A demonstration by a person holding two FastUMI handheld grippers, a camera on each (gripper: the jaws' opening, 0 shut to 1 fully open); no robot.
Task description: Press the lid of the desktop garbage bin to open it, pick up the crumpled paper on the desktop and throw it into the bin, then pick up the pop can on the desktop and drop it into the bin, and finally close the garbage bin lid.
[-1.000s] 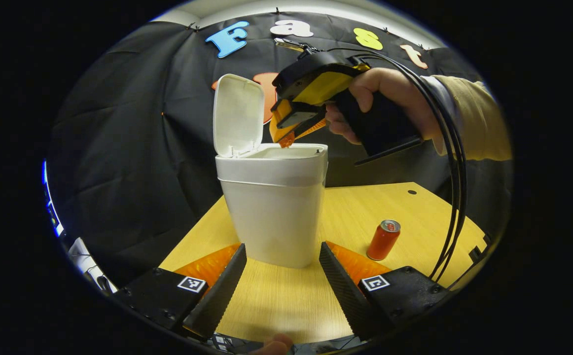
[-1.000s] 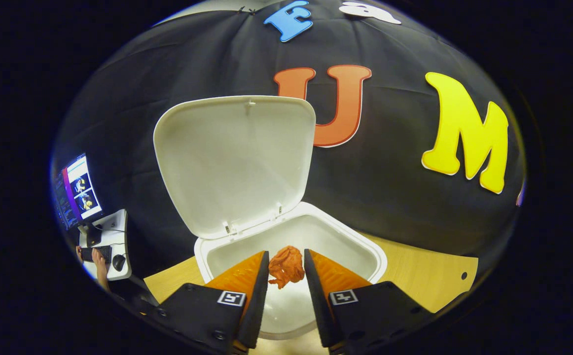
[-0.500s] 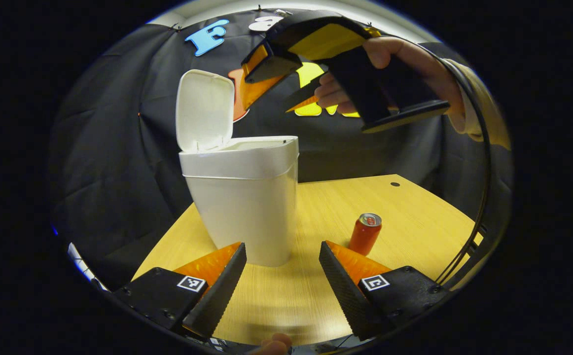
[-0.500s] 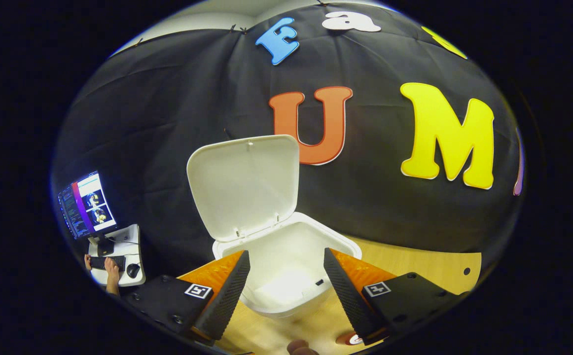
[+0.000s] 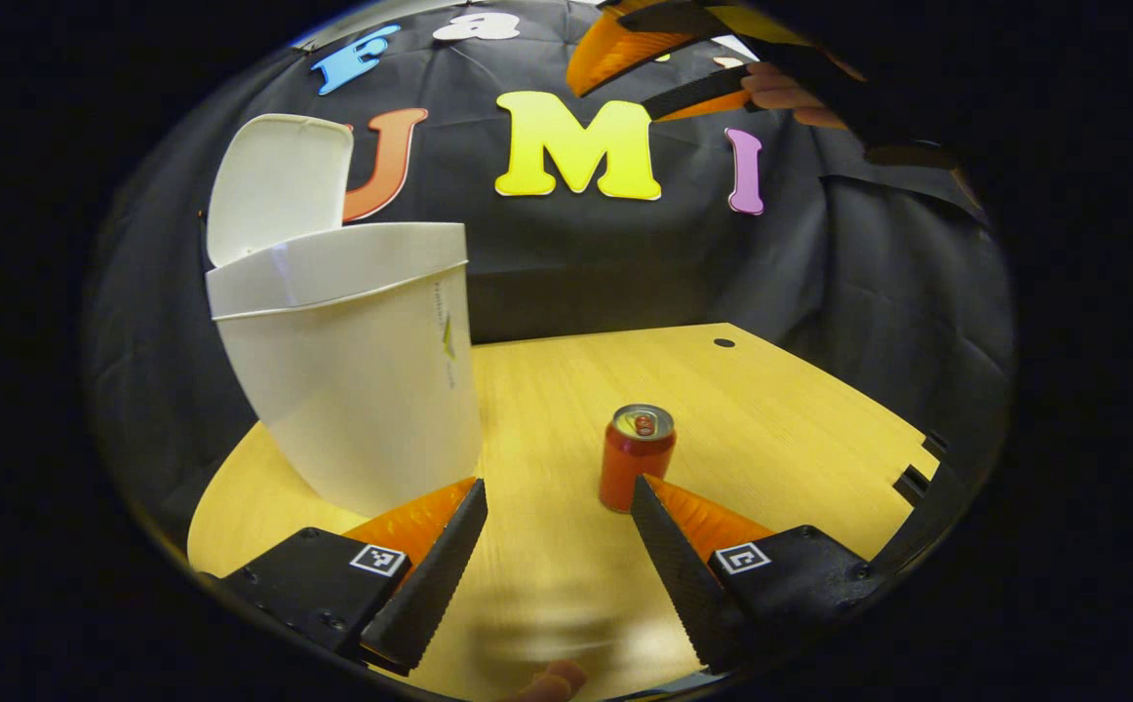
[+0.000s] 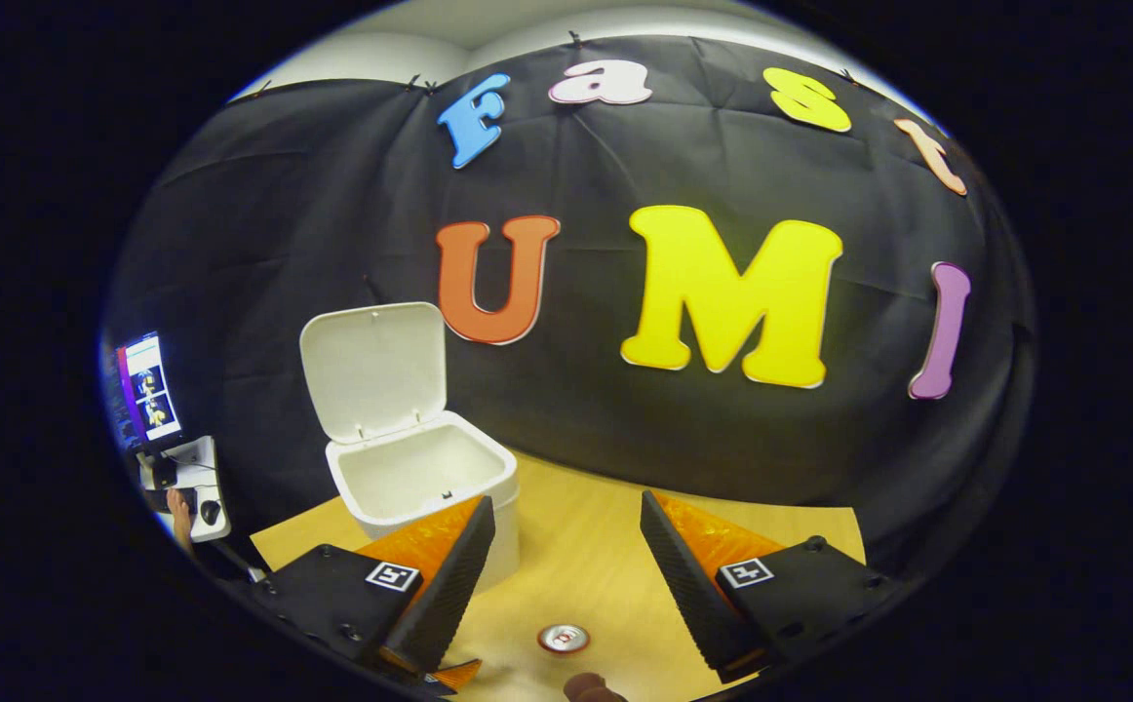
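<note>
In the left gripper view, the left gripper (image 5: 557, 546) is hanging with its fingers spread wide and empty low in the frame; the pop can (image 5: 636, 470) is standing upright on the table (image 5: 781, 409) at lower centre, just beside one finger. The bin (image 5: 352, 351) is sitting at left, its lid (image 5: 279, 180) raised. In the right gripper view, the right gripper (image 6: 566, 565) is likewise gaping and empty.

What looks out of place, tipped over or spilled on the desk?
Nothing stands out. The pop can stands upright on the wooden desk, apart from the white garbage bin, whose lid is raised. No spill shows.

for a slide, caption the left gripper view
Open left gripper nears the pop can beside the open-lidded bin.
</note>
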